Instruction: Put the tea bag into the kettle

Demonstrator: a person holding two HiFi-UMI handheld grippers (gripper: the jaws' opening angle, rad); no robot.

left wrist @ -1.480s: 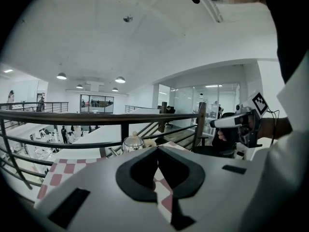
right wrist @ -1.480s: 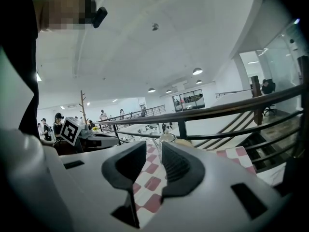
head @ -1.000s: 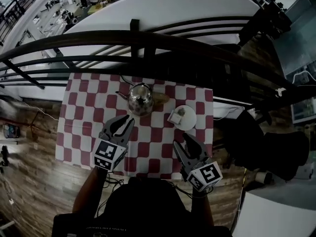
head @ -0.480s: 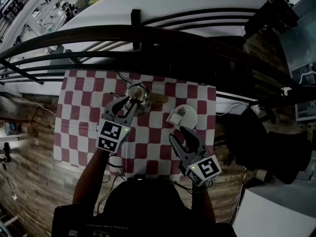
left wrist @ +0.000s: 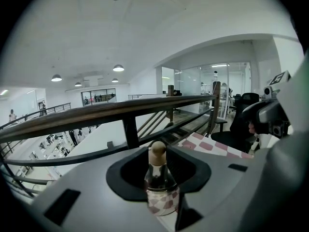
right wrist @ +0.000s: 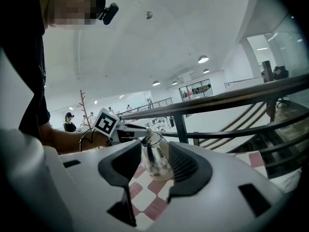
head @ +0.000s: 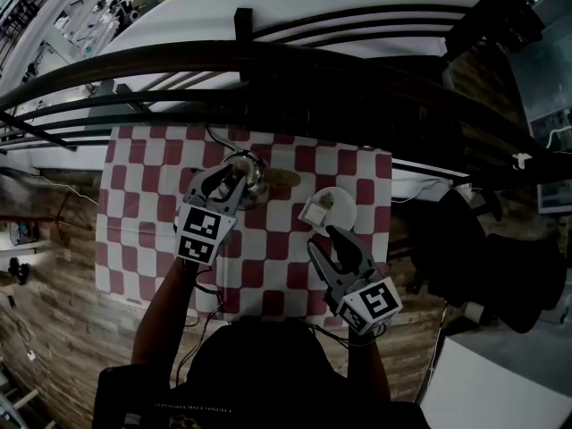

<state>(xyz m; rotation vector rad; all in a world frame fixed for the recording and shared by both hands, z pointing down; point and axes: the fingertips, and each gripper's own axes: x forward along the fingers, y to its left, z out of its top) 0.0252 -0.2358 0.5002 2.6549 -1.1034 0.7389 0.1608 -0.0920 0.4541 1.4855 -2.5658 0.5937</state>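
Up by the middle, our left gripper (head: 231, 179) and empty right gripper (head: 324, 239) have just been opening, jaws apart. The left jaws sit round the kettle (left wrist: 161, 195) knob (left wrist: 157, 152), and we could bump it over.

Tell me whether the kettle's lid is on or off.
On. In the left gripper view its wooden knob sits upright on top of the kettle, with no gap showing beneath it.

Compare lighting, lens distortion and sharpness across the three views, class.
Head view: dim and underexposed, with the railing bowed into a curve by the wide lens, though the checked cloth is still readable. Left gripper view: bright ceiling, black rounded corners, the kettle fairly sharp. Right gripper view: the same round black border, and a mosaic patch at top left.
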